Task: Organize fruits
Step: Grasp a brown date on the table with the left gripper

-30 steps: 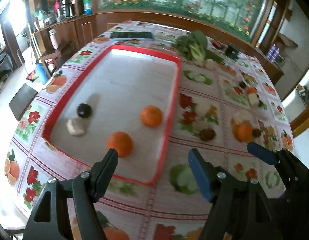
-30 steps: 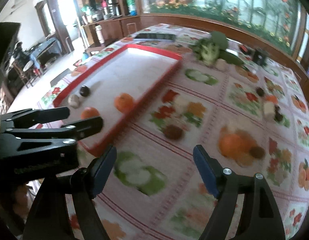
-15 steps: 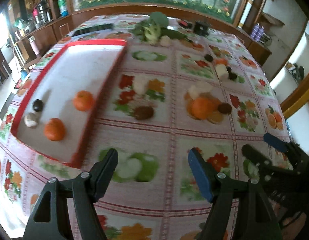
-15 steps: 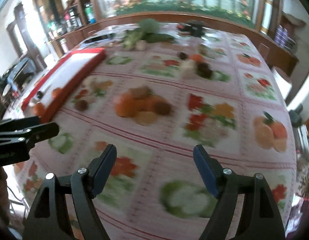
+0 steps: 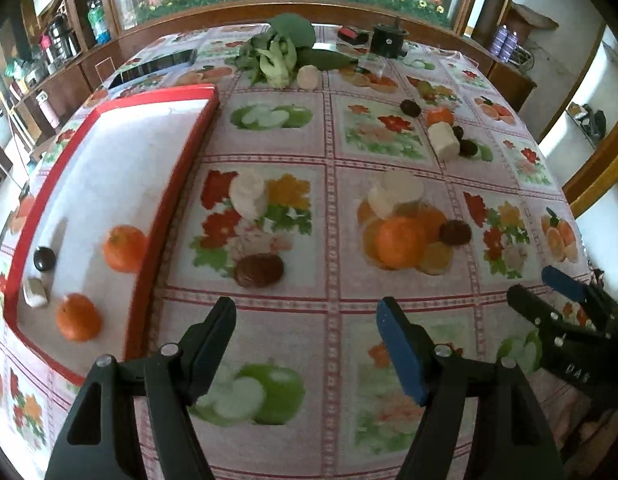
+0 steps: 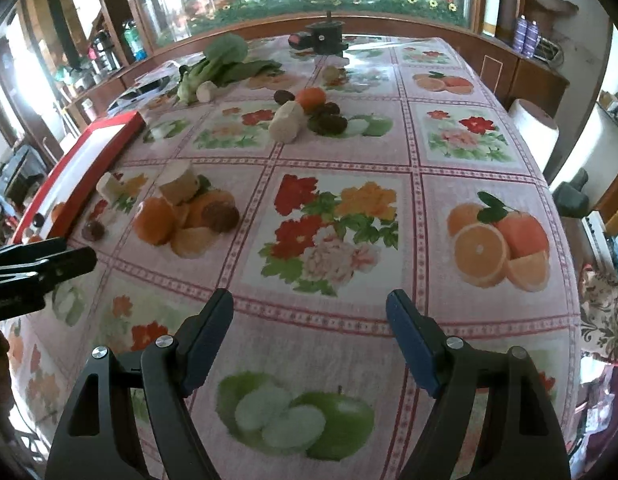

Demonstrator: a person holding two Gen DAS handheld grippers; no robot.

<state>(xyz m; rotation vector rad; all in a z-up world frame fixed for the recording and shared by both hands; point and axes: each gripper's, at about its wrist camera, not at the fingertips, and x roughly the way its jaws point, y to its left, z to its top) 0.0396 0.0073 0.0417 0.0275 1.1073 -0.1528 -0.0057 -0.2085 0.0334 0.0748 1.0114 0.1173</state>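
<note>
At the left of the left wrist view lies a flat white tray with a red rim (image 5: 165, 216). On it sit two round oranges, one low in the frame (image 5: 78, 317) and one higher near the tray's right edge (image 5: 124, 248). A small dark round fruit (image 5: 44, 259) and a pale chunk (image 5: 35, 293) lie by the tray's left rim.

To the right, on the flowery plastic tablecloth (image 5: 329, 312), a brown oval fruit (image 5: 259, 270) rests just beside the tray. In the middle right sits another orange (image 5: 399, 242), with a white chunk (image 5: 395, 194) above it and a small dark brown fruit (image 5: 455, 232) at its right. Leafy greens (image 5: 277, 54) lie at the top.

The left gripper (image 5: 305, 334) at the bottom has its jaws wide apart and nothing between them. The right gripper (image 6: 309, 324) is also spread wide and has hold of nothing, above bare cloth.
</note>
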